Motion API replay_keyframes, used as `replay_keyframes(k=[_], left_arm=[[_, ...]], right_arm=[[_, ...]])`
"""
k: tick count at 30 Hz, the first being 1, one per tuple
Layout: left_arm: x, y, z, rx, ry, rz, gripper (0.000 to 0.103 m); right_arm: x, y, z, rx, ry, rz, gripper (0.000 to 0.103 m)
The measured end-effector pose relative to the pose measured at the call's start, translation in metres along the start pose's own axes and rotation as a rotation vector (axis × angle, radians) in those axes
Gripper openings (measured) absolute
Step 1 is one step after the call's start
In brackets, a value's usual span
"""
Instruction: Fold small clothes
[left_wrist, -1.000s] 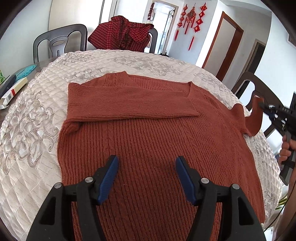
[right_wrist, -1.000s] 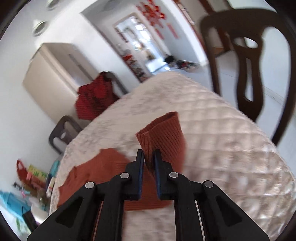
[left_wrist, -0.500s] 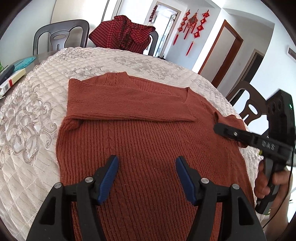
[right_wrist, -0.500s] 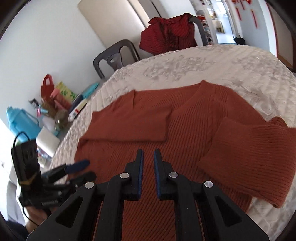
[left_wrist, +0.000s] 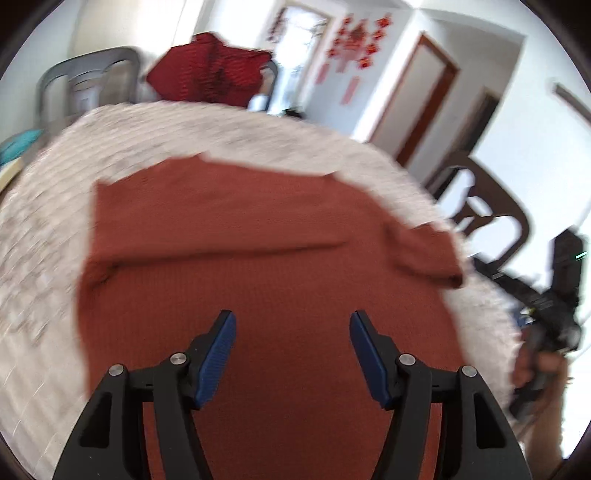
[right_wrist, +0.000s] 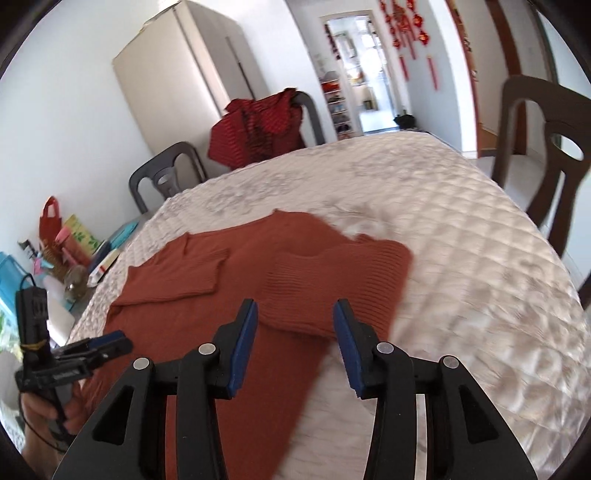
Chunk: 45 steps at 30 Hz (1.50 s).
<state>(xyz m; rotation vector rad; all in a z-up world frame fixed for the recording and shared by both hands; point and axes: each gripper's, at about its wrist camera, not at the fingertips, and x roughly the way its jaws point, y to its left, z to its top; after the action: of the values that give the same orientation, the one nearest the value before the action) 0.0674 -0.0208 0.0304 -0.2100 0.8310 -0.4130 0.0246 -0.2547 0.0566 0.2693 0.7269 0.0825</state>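
On the quilted table (right_wrist: 461, 240) the rust sweater (right_wrist: 221, 295) lies flat with both sleeves folded across it, my right claw (right_wrist: 295, 332) at its 3 o'clock edge, jaws just sprung apart and empty, my left claw (left_wrist: 290, 350) gaping empty above the hem.

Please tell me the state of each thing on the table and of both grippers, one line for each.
sweater: lying flat on the quilted table cover, both sleeves folded inward.
left gripper: open, empty, above the sweater.
right gripper: jaws just opened, nothing pressed between them.
red checked garment: draped over a chair back.
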Motion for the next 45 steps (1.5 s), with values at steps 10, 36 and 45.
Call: replay_keyframes(k=[10, 36, 45], left_arm=[[0.072, -0.077, 0.040, 0.126, 0.119, -0.166, 0.064], [0.059, -0.044, 0.080, -0.005, -0.029, -0.047, 0.006], [0.054, 0.011, 0.045, -0.075, -0.007, 0.063, 0.007]], right_arm=[[-0.011, -0.037, -0.010, 0.095, -0.004, -0.045, 0.044], [-0.014, -0.050, -0.011, 0.120, -0.003, 0.039, 0.044], [0.009, -0.031, -0.011, 0.075, 0.060, 0.081, 0.044]])
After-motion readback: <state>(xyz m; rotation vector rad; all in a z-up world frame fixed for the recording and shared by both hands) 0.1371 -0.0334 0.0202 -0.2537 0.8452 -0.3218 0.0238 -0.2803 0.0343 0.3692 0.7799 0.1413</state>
